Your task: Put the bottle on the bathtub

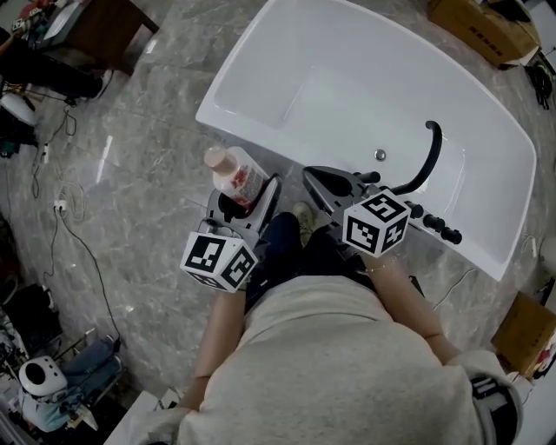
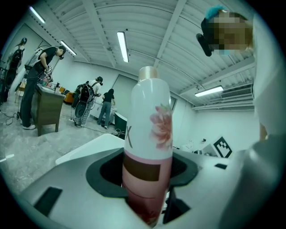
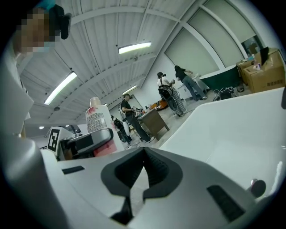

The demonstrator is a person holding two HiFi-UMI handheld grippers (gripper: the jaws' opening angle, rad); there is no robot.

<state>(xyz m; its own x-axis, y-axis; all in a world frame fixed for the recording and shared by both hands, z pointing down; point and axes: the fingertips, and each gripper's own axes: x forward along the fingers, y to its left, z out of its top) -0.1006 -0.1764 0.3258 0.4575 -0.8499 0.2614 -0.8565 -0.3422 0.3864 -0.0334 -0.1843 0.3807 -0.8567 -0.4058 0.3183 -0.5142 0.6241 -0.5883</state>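
White and pink plastic is what the bottle (image 1: 236, 176) is made of, with a pink flower printed on it and a pale cap on top. It is pinched low down between the two jaws of the left gripper (image 1: 245, 195). In the left gripper view the bottle (image 2: 147, 147) is seen standing up with its cap on top, squeezed by the dark pads (image 2: 107, 172) of the left gripper (image 2: 147, 179). It has not been set down. It is held in the air just beside the near edge of the white bathtub (image 1: 248, 129), over the grey stone floor (image 1: 148, 174).

The right gripper (image 1: 313, 177) is held close beside the left one, near the same edge of the tub. In the right gripper view the tips of the right gripper (image 3: 143, 154) are pressed together and nothing is held between them. The bottle (image 3: 96, 123) can be seen off to the left there, and the white bathtub (image 3: 232, 129) fills the right side.

A curved black tap (image 1: 427, 161) and a small round drain (image 1: 380, 156) are seen in the tub. A brown cardboard box (image 1: 482, 26) is seen behind it. Some people are seen far back in the room in both gripper views.
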